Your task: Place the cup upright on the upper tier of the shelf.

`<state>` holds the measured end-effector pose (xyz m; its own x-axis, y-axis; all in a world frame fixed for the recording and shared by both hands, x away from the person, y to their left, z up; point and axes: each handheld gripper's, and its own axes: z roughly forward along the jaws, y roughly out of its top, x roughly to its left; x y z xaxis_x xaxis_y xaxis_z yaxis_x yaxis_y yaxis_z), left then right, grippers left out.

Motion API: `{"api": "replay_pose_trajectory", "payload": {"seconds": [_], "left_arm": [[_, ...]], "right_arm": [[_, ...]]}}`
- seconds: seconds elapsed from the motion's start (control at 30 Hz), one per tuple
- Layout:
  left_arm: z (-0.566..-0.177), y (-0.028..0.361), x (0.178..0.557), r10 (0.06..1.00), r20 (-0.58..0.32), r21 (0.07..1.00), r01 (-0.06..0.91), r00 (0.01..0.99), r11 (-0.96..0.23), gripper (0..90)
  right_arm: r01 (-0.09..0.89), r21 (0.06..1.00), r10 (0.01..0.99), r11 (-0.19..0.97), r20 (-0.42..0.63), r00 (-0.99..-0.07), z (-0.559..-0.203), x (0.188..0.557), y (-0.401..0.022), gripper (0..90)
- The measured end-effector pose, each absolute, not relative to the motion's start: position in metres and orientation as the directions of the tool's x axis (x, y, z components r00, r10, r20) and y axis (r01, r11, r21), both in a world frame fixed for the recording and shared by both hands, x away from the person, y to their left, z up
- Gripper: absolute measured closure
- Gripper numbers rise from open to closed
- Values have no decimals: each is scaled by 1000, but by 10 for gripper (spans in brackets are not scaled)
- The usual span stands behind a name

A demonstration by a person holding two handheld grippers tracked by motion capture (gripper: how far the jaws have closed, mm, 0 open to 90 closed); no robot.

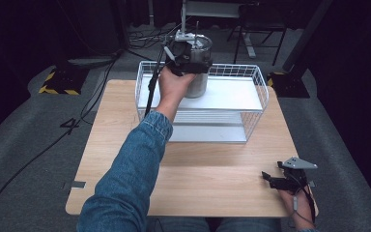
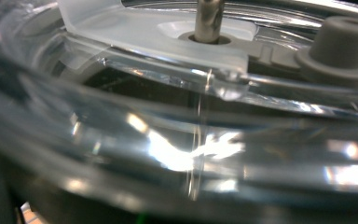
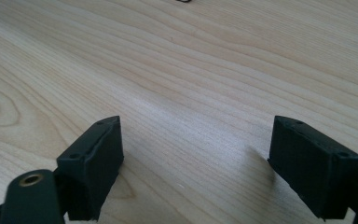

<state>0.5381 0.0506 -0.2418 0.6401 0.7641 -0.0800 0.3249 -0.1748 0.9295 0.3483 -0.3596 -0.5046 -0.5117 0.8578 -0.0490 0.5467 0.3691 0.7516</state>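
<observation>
We held the left gripper at the clear jar on the rack's shelf, jaws hidden, grip untellable | right gripper rested wide open, empty, on the bench | risk: slick jar slipping or tipping

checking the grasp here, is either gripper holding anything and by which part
The left gripper is at the top rim of the metal jar in the wire basket, though a firm hold cannot be told. The right gripper is open, holding nothing.

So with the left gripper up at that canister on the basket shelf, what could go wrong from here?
The left gripper meets the canister only near its top rim, so the tall container might tip or slip. The canister stands near the back of the wire basket, whose wall it could catch. The right gripper rests open on the table, too far away to steady it.
</observation>
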Motion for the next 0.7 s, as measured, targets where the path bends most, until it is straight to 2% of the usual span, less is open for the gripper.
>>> {"api": "replay_pose_trajectory", "payload": {"seconds": [0.27,0.5,0.7], "left_arm": [[-248,50,538,769,-90,926,338,633,-170,35],[-251,45,531,767,-29,933,292,640,-209,36],[-253,45,530,766,-30,939,281,642,-199,36]], "right_arm": [[546,752,858,369,-50,-511,-505,348,-359,181],[542,753,857,373,-55,-513,-505,348,-359,182],[539,754,856,376,-60,-513,-505,347,-359,182]]}}
